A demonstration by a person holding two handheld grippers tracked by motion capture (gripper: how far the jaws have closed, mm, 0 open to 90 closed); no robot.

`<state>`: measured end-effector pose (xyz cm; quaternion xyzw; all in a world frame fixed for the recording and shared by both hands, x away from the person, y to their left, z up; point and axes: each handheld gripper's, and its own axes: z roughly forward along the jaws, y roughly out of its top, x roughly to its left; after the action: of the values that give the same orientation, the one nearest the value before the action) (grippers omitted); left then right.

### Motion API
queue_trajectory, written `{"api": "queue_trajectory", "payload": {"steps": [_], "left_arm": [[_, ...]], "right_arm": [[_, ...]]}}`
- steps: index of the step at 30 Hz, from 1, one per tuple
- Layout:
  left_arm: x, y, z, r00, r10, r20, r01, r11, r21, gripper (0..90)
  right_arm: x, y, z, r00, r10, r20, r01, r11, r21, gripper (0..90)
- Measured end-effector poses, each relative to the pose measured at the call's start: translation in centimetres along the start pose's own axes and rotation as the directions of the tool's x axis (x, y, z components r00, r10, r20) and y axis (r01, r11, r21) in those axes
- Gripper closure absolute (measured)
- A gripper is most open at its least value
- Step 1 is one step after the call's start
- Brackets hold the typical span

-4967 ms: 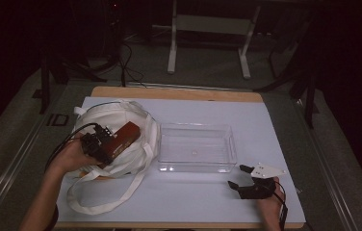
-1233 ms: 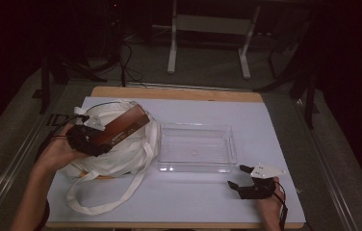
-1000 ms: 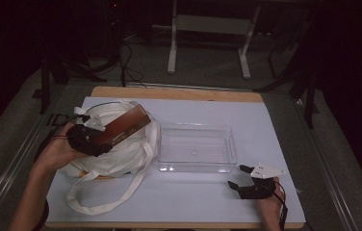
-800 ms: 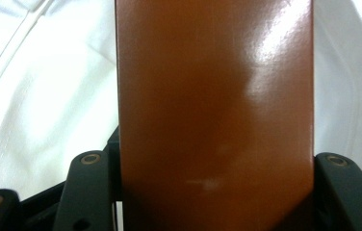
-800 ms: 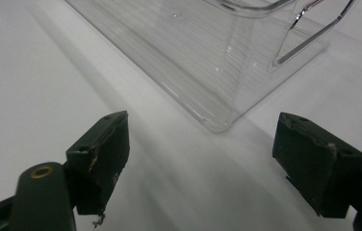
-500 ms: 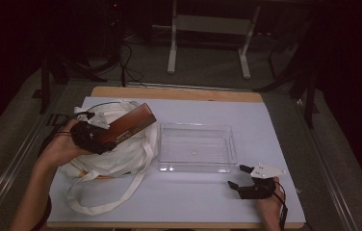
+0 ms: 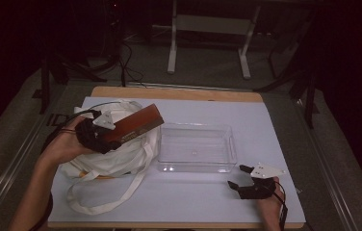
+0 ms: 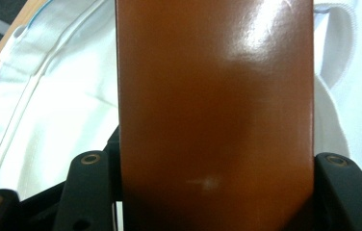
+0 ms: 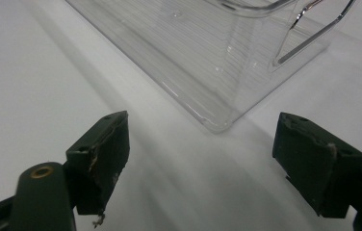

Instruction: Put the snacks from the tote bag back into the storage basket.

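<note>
Above white bag: brown box clamped between left fingers.

In the left gripper view, the brown box ran past the top and bottom edges, hiding the jaws' inner faces. The clear plastic tray was cropped by the right gripper view's upper edge.

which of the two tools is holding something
The left tool, shut on the brown box above the white bag; the right tool stands open, empty.
</note>
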<state>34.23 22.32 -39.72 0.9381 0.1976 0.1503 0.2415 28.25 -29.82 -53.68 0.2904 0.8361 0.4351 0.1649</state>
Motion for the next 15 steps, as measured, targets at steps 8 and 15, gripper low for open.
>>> {"api": "queue_trajectory", "payload": {"steps": [8, 15], "left_arm": [[-0.3, 1.0, 0.3, 0.9999, 0.015, 0.008, -0.015, 0.9998, -0.014, 43.5], [-0.6, 2.0, 0.6, 0.9981, 0.049, 0.036, -0.049, 0.9988, -0.008, 43.4]], "right_arm": [[0.0, 0.0, 0.0, 1.0000, 0.001, -0.002, -0.001, 1.000, 0.001, 20.4], [0.0, 0.0, 0.0, 1.0000, 0.001, -0.001, -0.001, 1.000, 0.000, 20.4]]}}
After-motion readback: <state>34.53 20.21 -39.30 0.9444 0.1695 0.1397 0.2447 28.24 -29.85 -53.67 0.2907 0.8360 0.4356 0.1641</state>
